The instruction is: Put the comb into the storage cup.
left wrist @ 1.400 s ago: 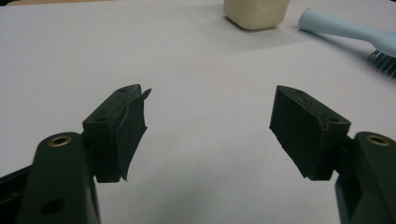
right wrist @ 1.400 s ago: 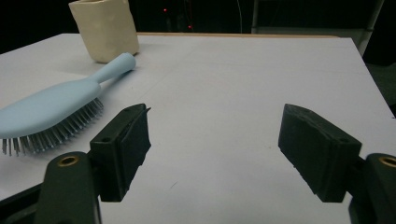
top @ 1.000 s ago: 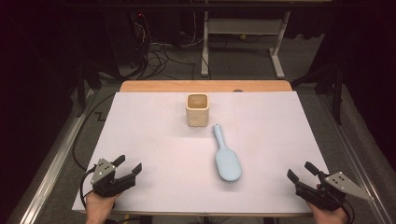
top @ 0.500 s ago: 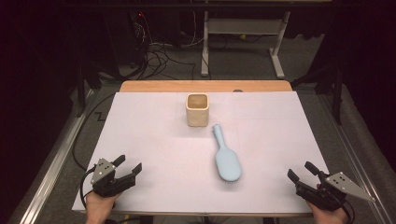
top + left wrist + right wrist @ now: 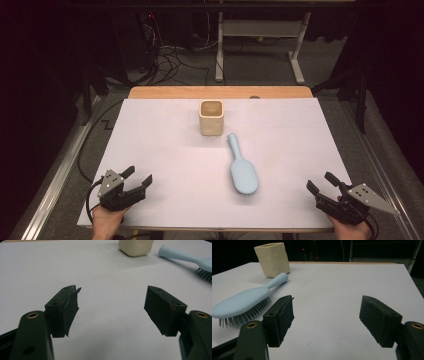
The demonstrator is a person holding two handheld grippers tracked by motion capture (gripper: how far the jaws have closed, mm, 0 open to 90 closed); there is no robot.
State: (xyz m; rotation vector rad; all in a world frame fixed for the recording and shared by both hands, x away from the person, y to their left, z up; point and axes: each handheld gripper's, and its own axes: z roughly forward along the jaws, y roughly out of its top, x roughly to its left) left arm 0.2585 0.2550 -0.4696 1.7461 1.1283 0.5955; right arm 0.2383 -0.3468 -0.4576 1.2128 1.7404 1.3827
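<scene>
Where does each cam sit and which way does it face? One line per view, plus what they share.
High view: above the person's side, looking forward and down on the table; both hands at the bottom, with left gripper and right gripper.
Left gripper view: low over the table, facing the cup and hairbrush; its own open jaws show.
Right gripper view: low near the table, facing the hairbrush and cup; its own open jaws show.
Shared: all three show cup and hairbrush.
</scene>
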